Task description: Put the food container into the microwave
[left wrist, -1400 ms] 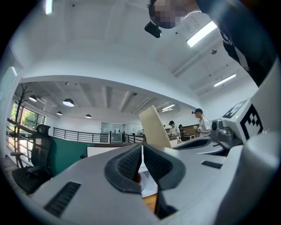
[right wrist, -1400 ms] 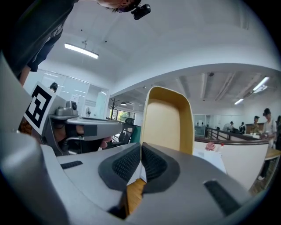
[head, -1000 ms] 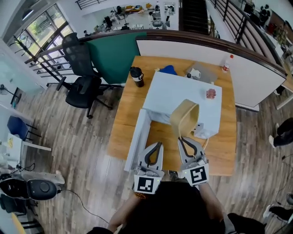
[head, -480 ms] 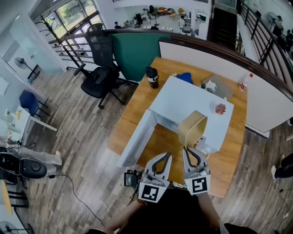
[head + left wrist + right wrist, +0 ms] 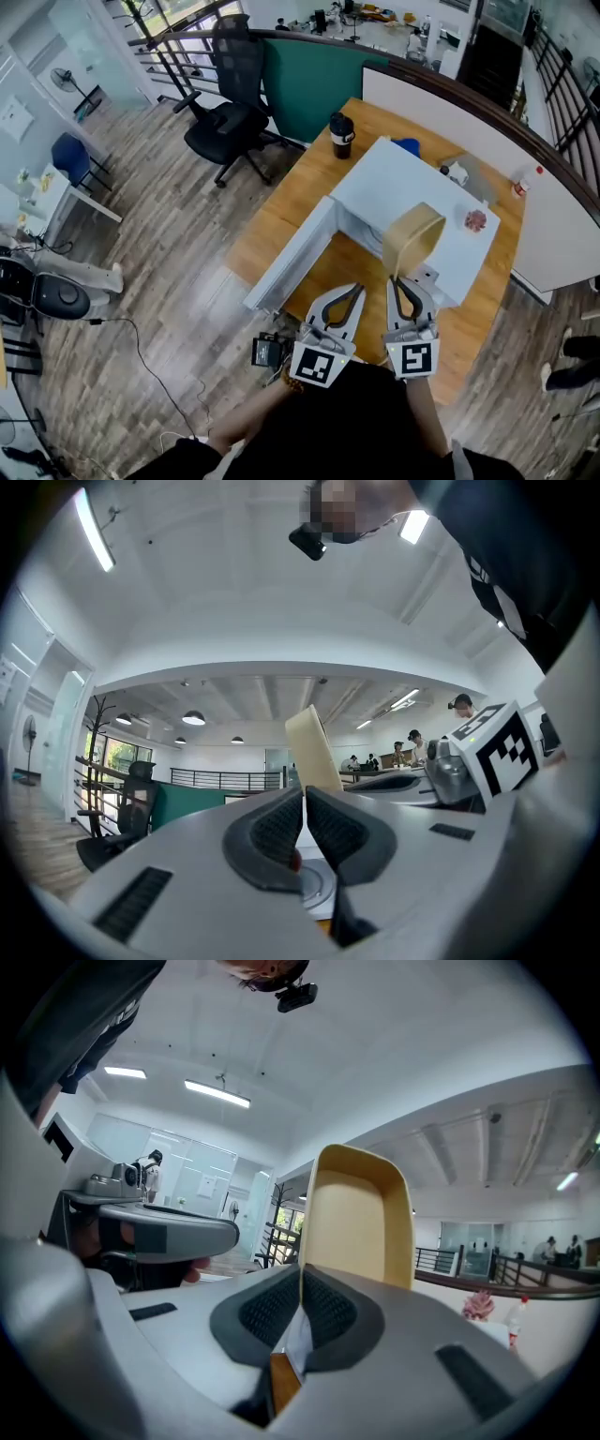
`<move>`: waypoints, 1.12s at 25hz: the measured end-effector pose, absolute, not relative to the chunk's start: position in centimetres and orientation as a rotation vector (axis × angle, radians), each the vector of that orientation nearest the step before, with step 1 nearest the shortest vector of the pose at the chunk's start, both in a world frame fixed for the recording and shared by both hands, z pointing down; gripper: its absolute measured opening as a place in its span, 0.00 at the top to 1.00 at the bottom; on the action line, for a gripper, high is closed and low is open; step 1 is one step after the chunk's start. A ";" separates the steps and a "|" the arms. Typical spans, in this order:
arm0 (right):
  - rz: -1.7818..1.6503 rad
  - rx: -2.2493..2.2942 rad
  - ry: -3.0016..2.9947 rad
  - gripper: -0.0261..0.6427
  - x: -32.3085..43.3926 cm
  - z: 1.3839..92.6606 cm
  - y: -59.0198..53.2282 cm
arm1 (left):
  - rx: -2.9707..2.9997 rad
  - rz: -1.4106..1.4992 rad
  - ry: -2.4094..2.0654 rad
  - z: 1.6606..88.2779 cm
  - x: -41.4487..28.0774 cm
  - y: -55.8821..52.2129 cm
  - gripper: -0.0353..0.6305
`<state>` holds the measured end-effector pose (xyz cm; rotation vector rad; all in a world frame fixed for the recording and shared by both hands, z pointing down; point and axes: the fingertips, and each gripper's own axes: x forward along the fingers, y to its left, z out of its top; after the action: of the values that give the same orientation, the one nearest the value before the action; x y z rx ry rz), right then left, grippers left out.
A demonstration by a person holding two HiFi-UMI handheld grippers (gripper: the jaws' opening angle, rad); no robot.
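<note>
A light-brown wooden table [image 5: 298,192] carries a big white box-shaped microwave [image 5: 403,183], its long white door [image 5: 292,255] swung open toward the left. The tan, shallow, rounded-rectangle food container [image 5: 413,238] stands on edge at the microwave's open front, above the table, its hollow facing the person. The right gripper [image 5: 405,282] holds it, jaws clamped on the thin near rim. Just beside it, the left gripper [image 5: 350,290] has its jaws pressed together with nothing between them. A black cylindrical cup [image 5: 341,134] stands beyond the microwave.
</note>
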<state>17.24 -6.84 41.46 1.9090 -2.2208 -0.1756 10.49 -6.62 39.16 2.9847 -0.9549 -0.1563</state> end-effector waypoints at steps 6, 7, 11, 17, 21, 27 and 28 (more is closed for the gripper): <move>-0.199 1.889 -2.221 0.94 17.7 41.8 -8.1 | 3.102 -0.228 -0.906 37.6 12.3 -8.6 0.90; -0.206 1.883 -2.223 0.94 17.7 41.9 -8.2 | 3.115 -0.234 -0.904 37.5 12.3 -8.6 0.90; -0.211 1.846 -2.244 0.94 17.1 42.5 -9.0 | 3.125 -0.259 -0.962 37.3 11.3 -9.3 0.90; -0.212 1.782 -2.234 0.94 16.8 43.6 -9.2 | 3.105 -0.232 -1.013 38.0 10.5 -9.7 0.90; -0.245 1.787 -2.234 0.93 16.5 43.4 -9.3 | 3.115 -0.223 -1.019 37.7 10.4 -9.8 0.90; -0.298 1.765 -2.217 0.93 16.7 44.8 -9.3 | 3.145 -0.223 -1.012 38.5 10.7 -9.3 0.90; -0.309 1.753 -2.216 0.93 16.5 45.2 -9.3 | 3.154 -0.216 -1.014 38.6 10.5 -9.4 0.90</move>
<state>16.52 -9.25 45.19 1.7526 -2.2156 -0.3089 10.53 -9.36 38.63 3.1543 -1.0138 -0.2159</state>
